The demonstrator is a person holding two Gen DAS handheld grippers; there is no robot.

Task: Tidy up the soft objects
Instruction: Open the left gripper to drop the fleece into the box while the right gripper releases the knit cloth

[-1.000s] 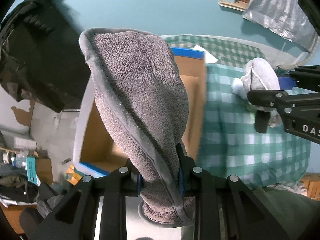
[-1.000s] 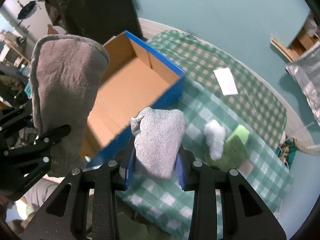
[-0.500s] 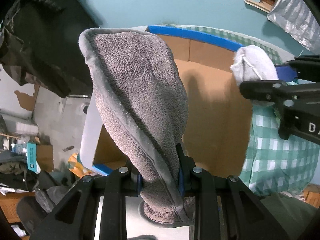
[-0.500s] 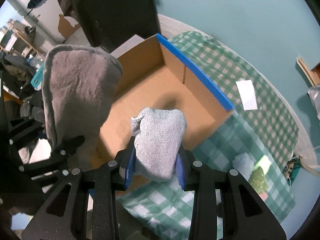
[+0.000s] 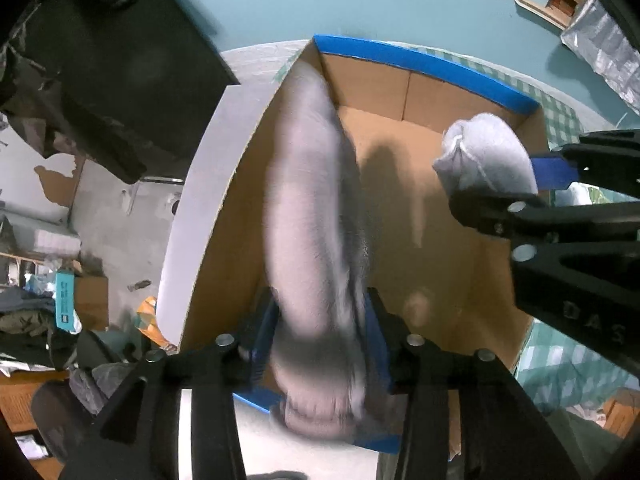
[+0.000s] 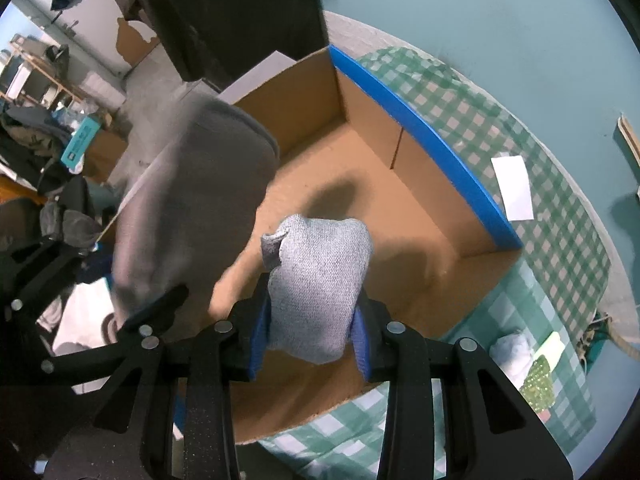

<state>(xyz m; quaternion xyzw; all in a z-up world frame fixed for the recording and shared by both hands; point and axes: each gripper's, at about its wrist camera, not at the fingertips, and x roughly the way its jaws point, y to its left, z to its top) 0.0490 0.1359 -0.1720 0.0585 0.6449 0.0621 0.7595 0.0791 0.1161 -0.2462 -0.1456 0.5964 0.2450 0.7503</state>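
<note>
Two grippers in view, each over one open cardboard box [image 6: 360, 184] with a blue taped rim; the box sits on a table under a green checked cloth [image 6: 560, 208]. Left to right in the right wrist view: the left gripper [image 5: 320, 332] sits at the left edge, pointing steeply down, with one dark grey fleece cloth [image 5: 312, 220] between its fingers. The cloth is motion-blurred in both views. The jaws have just been opening, and the blue pads now stand clear of the cloth on either side, so the grip reads as released; the cloth hangs over the left part of the box floor. Centre: the right gripper [image 6: 312, 328], also pointing steeply down, with one light grey knitted cloth [image 6: 320, 284], bundled, between its blue pads. Its jaws have also just been opening a little, yet both pads press the sides of the bundle, so it reads as grasped. The bundle is above the box floor, near the box's middle. The box floor itself is bare cardboard with two shadows on it. Right of the box, on the checked cloth: one white paper slip [image 6: 514, 188], and near the bottom right one whitish soft lump [image 6: 512, 354] just beside one green sponge [image 6: 540, 376].
</note>
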